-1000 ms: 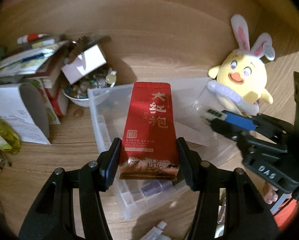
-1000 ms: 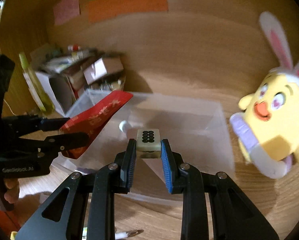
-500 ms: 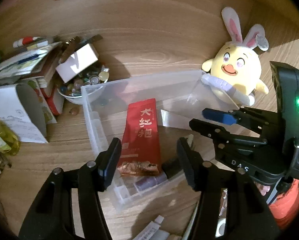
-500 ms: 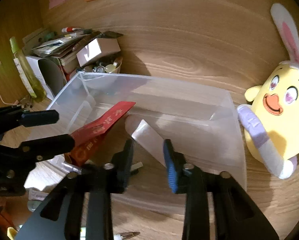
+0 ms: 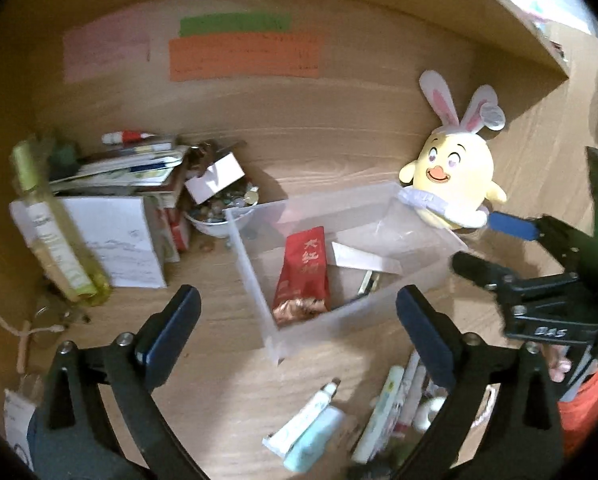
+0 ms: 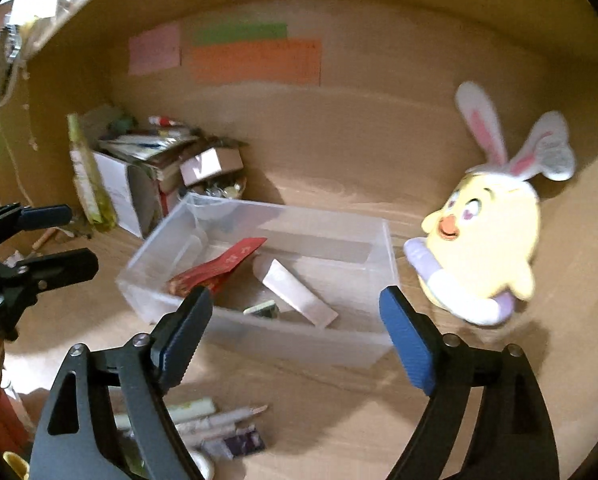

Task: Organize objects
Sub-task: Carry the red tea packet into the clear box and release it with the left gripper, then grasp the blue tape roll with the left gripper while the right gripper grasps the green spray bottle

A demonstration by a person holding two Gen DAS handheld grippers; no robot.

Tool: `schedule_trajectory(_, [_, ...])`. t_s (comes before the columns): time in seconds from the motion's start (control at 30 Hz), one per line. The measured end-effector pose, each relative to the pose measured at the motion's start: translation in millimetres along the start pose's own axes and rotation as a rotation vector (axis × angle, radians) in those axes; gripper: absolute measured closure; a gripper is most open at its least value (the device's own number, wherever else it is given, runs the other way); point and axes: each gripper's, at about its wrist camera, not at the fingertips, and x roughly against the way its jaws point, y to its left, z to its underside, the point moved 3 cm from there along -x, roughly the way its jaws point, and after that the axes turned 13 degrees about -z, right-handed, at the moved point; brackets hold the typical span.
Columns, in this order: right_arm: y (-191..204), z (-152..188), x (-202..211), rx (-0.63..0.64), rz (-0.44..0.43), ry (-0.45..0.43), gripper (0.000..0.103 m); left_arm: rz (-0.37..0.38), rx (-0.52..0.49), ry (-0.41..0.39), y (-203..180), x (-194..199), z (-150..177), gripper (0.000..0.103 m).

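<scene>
A clear plastic bin [image 5: 251,276] [image 6: 155,256] stands on the wooden desk. Inside lie a red tea packet [image 5: 305,272] [image 6: 223,264], a white flat packet [image 5: 363,258] [image 6: 299,298] and a small mahjong tile [image 6: 264,309]. My left gripper [image 5: 295,336] is open and empty, held above the desk in front of the bin; it also shows at the left of the right wrist view [image 6: 55,236]. My right gripper [image 6: 295,334] is open and empty, in front of the bin; it shows at the right of the left wrist view [image 5: 487,244].
A yellow chick plush with rabbit ears [image 5: 451,184] [image 6: 487,240] sits right of the bin. Left are a bowl of small items [image 5: 219,208], stacked boxes and papers [image 5: 115,208] and a green bottle [image 5: 55,232]. Tubes and pens [image 5: 339,412] [image 6: 207,420] lie in front.
Both grippers let go of their items into the bin, opened wide and drew back and up. The red packet and the tile now lie in the bin.
</scene>
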Motion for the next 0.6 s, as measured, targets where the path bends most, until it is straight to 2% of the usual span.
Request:
schedule_trajectory(0.1, [13, 14, 25, 0.008, -0.008, -0.039, 0.016, -0.003, 0.003, 0.0, 5, 14, 18, 0.002])
schedule_trajectory(0.27, [30, 42, 49, -0.016, -0.05, -0.055, 0.016, -0.017, 0.008, 0.032, 9, 23, 51, 0.002])
schedule_trajectory(0.6, [65, 102, 48, -0.073, -0.123, -0.003, 0.016, -0.026, 0.011, 0.09, 3, 35, 115, 0.002])
